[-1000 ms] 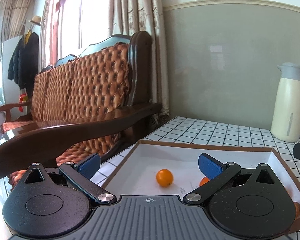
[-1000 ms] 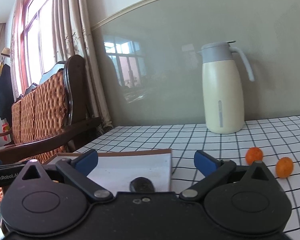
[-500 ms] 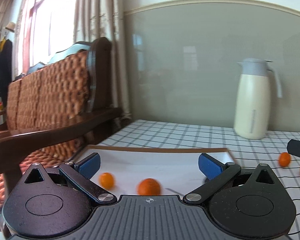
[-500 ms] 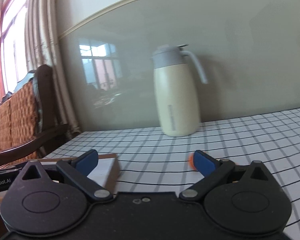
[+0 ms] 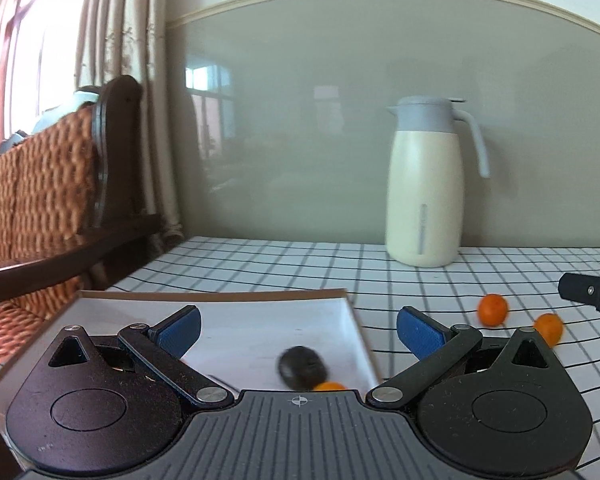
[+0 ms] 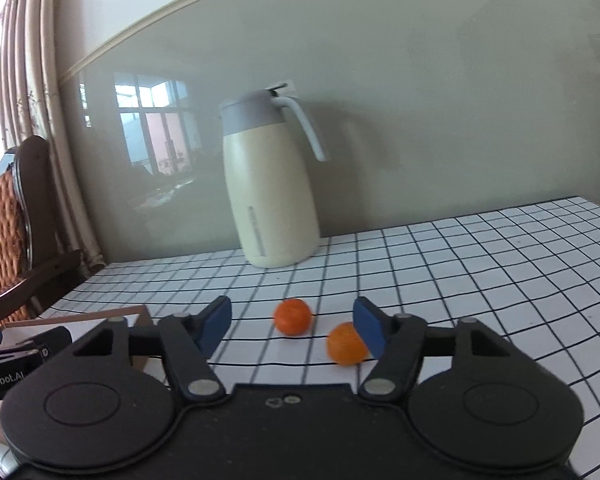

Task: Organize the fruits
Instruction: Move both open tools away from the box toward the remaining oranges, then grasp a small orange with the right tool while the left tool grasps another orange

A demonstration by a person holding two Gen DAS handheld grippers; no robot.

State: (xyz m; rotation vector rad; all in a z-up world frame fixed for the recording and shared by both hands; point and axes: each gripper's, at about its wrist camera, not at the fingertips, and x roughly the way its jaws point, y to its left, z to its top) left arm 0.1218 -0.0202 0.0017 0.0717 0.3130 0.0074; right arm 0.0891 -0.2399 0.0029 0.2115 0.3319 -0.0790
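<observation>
On the checked table (image 6: pixel 460 264), the right gripper (image 6: pixel 292 326), fingers just narrowed but open, now frames two oranges (image 6: pixel 293 316); left gripper (image 5: pixel 298 326) open.

Low wrist views, sharing jug (image 5: pixel 424 184), oranges (image 6: pixel 293 316)

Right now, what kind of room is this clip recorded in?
Most likely a home living or dining room: a wooden sofa with tufted orange cushions, long curtains at a window, and a thermos jug on a checked tablecloth.
</observation>
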